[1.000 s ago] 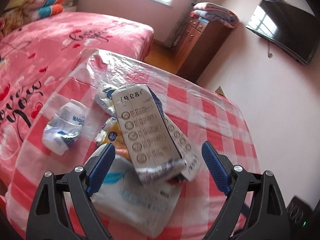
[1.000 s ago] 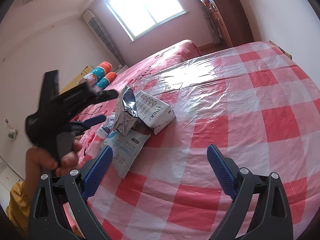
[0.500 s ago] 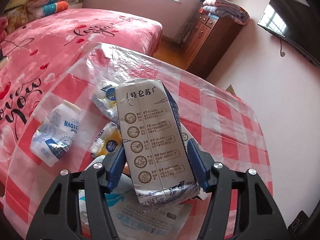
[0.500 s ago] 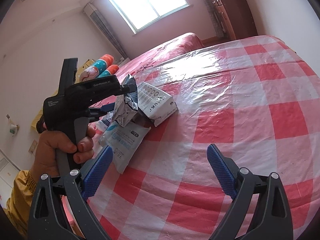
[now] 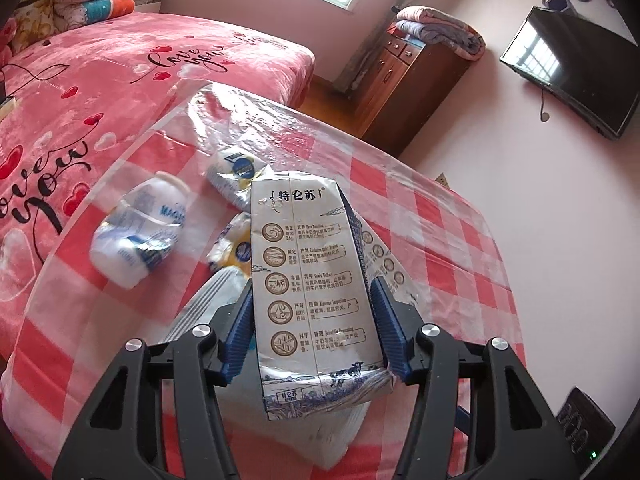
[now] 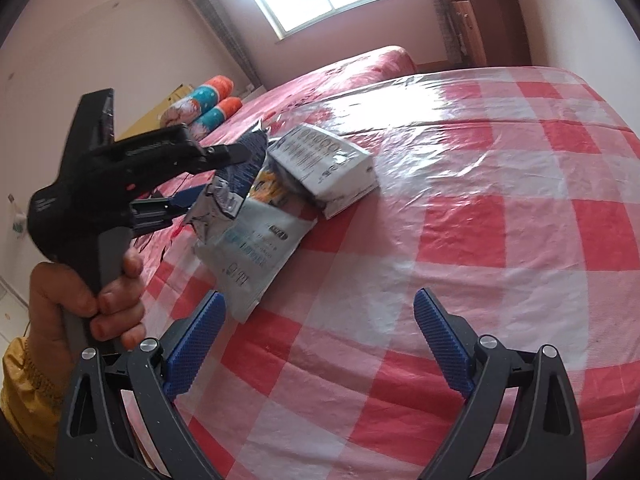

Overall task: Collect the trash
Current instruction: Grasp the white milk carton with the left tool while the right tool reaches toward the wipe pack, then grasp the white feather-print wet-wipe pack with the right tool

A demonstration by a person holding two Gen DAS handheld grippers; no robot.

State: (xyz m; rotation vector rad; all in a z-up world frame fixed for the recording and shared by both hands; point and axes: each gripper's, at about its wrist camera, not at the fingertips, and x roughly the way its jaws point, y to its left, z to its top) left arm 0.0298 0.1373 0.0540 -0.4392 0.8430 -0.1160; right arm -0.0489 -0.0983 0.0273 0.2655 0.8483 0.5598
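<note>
The left gripper (image 5: 312,332) is closing on a flattened milk carton (image 5: 308,280), its blue pads against the carton's two long edges low in the centre of the left wrist view. In the right wrist view the same carton (image 6: 228,196) shows at left of centre, its torn silver end hanging from that gripper (image 6: 224,176), which a hand (image 6: 80,304) grips by the handle at lower left.

The right gripper (image 6: 320,340) stands wide with nothing between its pads, hovering over bare checked tablecloth (image 6: 500,220) at the bottom of its frame.

The rest of the trash sits on the table around the carton: a white pouch with blue print (image 5: 200,320) directly beneath it, a second carton (image 6: 328,164) lying just right of it, a squashed white bottle (image 5: 140,232) at centre left, and two small crumpled wrappers (image 5: 234,172) above that, one with yellow on it (image 5: 232,244).

The risks, as I judge them: the carton is crushed and soft, so the pads may simply fold it further and let it slide out once it is lifted. Its lower end appears to rest on the pouch, so the pouch could be dragged along or nudged toward the table edge at the left. The clear plastic over the cloth looks slippery, which would make loose pieces skate away if bumped.
</note>
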